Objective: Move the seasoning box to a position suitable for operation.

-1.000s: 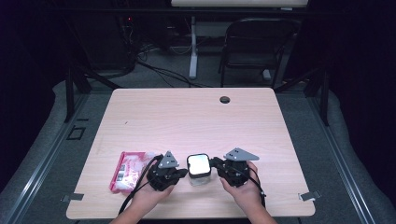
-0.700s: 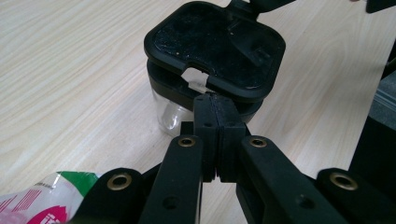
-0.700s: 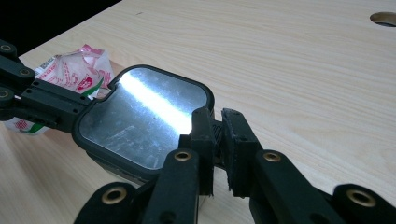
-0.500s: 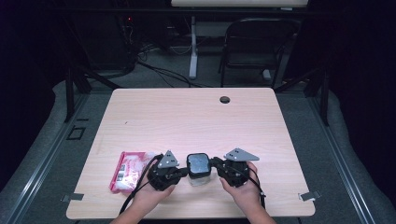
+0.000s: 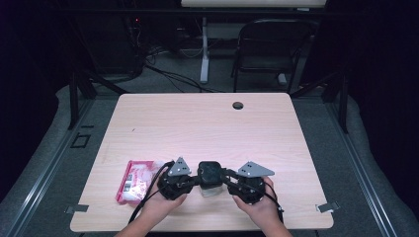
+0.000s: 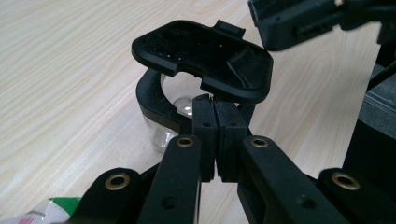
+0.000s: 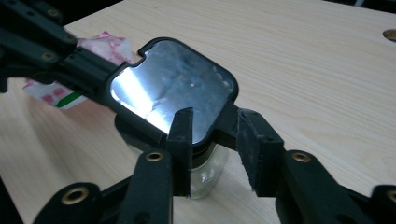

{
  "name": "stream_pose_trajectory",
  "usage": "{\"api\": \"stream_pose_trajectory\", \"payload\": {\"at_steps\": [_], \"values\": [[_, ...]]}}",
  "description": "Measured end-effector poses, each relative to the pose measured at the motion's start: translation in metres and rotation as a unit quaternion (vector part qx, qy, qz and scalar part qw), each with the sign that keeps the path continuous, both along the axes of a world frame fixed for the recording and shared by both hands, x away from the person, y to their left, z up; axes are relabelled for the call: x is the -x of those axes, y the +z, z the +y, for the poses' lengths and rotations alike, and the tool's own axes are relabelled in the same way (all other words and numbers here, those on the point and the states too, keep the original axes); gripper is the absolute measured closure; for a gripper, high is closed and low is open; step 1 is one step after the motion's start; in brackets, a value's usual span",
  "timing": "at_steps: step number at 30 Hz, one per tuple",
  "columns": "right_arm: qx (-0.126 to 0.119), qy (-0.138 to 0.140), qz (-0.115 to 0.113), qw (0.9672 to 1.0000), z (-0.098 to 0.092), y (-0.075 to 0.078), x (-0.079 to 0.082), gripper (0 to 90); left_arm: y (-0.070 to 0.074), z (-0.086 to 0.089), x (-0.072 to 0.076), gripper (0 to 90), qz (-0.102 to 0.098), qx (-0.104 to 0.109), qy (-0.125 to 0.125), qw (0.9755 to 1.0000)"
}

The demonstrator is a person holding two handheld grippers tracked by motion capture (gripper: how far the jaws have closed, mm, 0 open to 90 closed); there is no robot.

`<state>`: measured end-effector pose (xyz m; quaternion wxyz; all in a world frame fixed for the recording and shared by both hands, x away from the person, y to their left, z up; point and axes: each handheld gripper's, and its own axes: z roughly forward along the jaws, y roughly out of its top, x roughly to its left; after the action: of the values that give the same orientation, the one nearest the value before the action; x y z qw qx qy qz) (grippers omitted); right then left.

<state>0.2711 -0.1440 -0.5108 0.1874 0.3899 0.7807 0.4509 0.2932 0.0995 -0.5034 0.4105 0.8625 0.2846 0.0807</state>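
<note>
A small clear glass jar (image 5: 210, 188) with a black collar stands near the table's front edge, between the two grippers. Its black hinged lid (image 5: 209, 172) hangs tilted, half lowered over the mouth. In the left gripper view the lid's underside (image 6: 201, 58) hovers above the glass (image 6: 161, 133), and my left gripper (image 6: 215, 107) is shut against the collar. In the right gripper view the shiny lid top (image 7: 173, 88) faces me. My right gripper (image 7: 212, 126) grips the lid's near edge between its jaws, above the glass (image 7: 205, 179).
A pink and white packet (image 5: 137, 178) lies left of the left hand, near the table's front left. A cable hole (image 5: 238, 105) sits at the far edge. Bare wood (image 5: 207, 128) stretches beyond the jar. A chair (image 5: 269, 47) stands behind the table.
The lid has swung down from wide open, bright side up, to half lowered over the jar. Both hands stay in place.
</note>
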Motion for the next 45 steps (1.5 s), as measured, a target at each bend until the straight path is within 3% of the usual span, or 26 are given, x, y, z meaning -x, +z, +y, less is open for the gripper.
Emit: {"api": "stream_pose_trajectory", "payload": {"at_steps": [6, 11, 16, 22, 27, 38, 45], "values": [[0.016, 0.028, -0.011, 0.9994, 0.003, 0.003, 0.011, 53.5, 0.004, -0.002, -0.002, 88.0, -0.002, 0.004, -0.006, 1.0], [0.033, 0.029, -0.009, 0.999, 0.008, -0.001, 0.012, 50.2, 0.007, -0.005, -0.001, 87.6, -0.004, 0.008, -0.011, 0.9999], [0.041, 0.026, -0.024, 0.9986, 0.017, -0.004, 0.012, 45.6, 0.009, -0.006, 0.001, 87.2, -0.008, 0.014, -0.016, 0.9998], [0.066, 0.013, -0.07, 0.9953, 0.028, -0.006, 0.013, 46.8, 0.011, -0.008, 0.003, 86.9, -0.012, 0.016, -0.018, 0.9996], [0.072, 0.007, -0.067, 0.9951, 0.03, -0.008, 0.011, 50.0, 0.007, -0.009, 0.002, 86.6, -0.01, 0.009, -0.016, 0.9998], [0.05, 0.005, -0.055, 0.9972, 0.024, -0.006, 0.01, 54.4, -0.001, -0.01, -0.001, 85.8, 0.0, -0.011, -0.015, 0.9998], [0.04, 0.003, -0.057, 0.9976, 0.02, -0.004, 0.01, 57.0, -0.002, -0.01, -0.001, 85.6, -0.005, -0.011, -0.018, 0.9998]]}}
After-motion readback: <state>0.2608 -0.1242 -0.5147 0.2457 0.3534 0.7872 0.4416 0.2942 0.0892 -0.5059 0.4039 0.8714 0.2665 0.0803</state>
